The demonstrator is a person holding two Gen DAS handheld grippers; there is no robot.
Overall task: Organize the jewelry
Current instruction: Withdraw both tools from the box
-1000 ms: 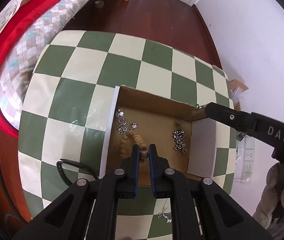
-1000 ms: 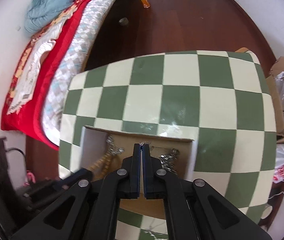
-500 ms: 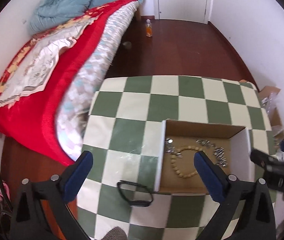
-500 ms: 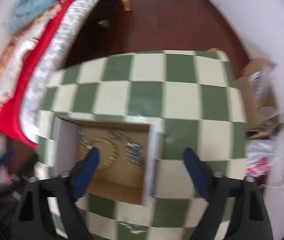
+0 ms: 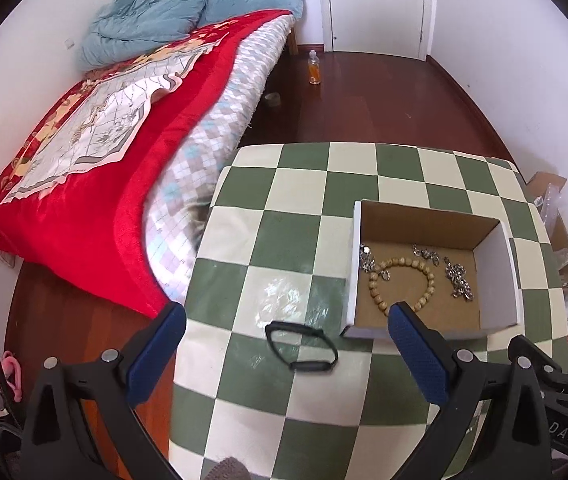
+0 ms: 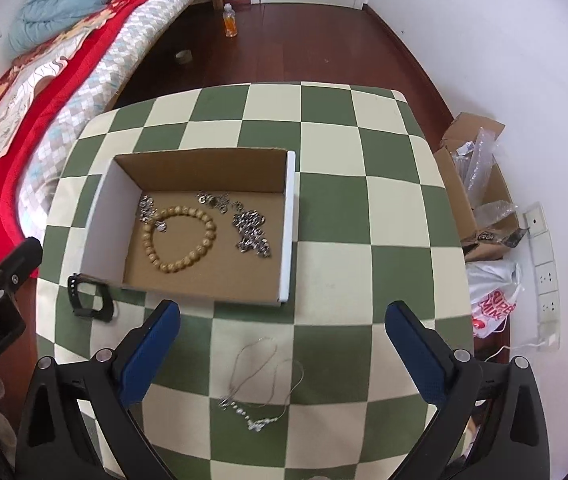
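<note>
An open cardboard box point(image 6: 288, 224) point(image 5: 512, 280) sits on the green-and-cream checkered table point(image 6: 344, 128) point(image 5: 284, 240). In it lie a wooden bead bracelet point(image 6: 179, 240) point(image 5: 400, 280) and silver chains point(image 6: 251, 228) point(image 5: 458, 280). A thin silver necklace point(image 6: 261, 384) lies on the table in front of the box, between my right fingers. A black wristband point(image 5: 302, 346) point(image 6: 89, 298) lies left of the box. My left gripper point(image 5: 284, 354) is open above the wristband. My right gripper point(image 6: 281, 354) is open above the necklace. Both are empty.
A bed with a red blanket point(image 5: 95, 184) runs along the table's left side. A torn cardboard box with plastic wrap point(image 6: 480, 184) and a white bag point(image 6: 494, 300) lie on the floor at the right. An orange bottle point(image 5: 314, 68) stands on the wooden floor.
Both grippers have opened and pulled back up out of the box. The bead bracelet and a silver chain they held now lie in the box.
</note>
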